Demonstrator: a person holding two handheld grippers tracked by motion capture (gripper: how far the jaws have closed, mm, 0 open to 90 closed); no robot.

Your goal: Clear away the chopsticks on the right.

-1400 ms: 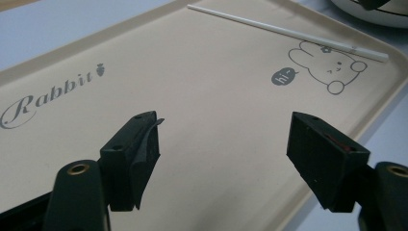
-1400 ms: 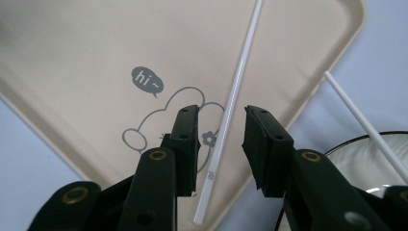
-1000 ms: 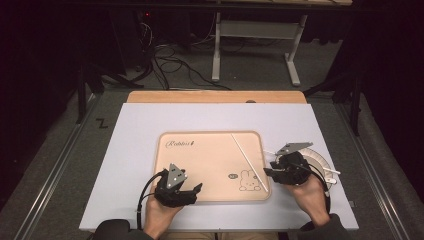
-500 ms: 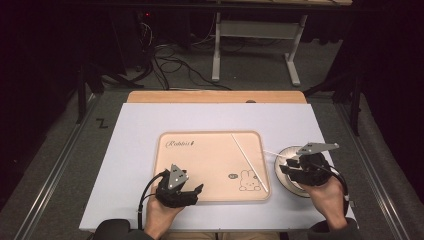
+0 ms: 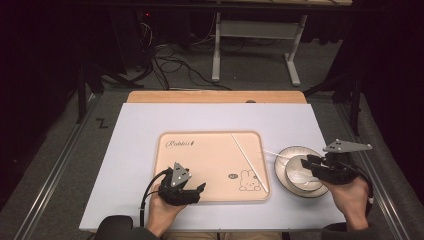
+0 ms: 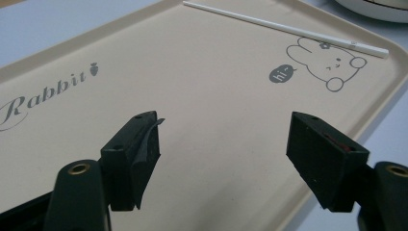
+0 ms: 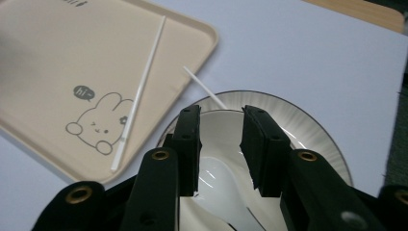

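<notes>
Since the earlier frames the right gripper (image 5: 314,165) has swung out from the edge of the tray (image 5: 210,192) to sit over the bowl (image 5: 300,172) on its plate (image 5: 285,156), and its jaws have just been closing; they stand part open, with the white spoon (image 7: 219,190) lying in the bowl under and between them, the pads apparently not yet pressing on it. The left gripper (image 5: 199,189) has stayed put, wide open and empty, low over the near part of the tray.

As I read it, the work is laying out the tableware, and it looks only begun. One chopstick (image 5: 248,161) lies slantwise on the tray, off to the left of the right gripper. A second chopstick (image 7: 204,87) rests just ahead of that gripper's jaws, its far end on the table and its near end at the plate's rim. The spoon, bowl and plate are still off the tray.

The spoon is glossy white, deep-bowled, its handle running back beneath the jaws. It is probably ceramic and slippery, so a firm, centred grip seems wise.
</notes>
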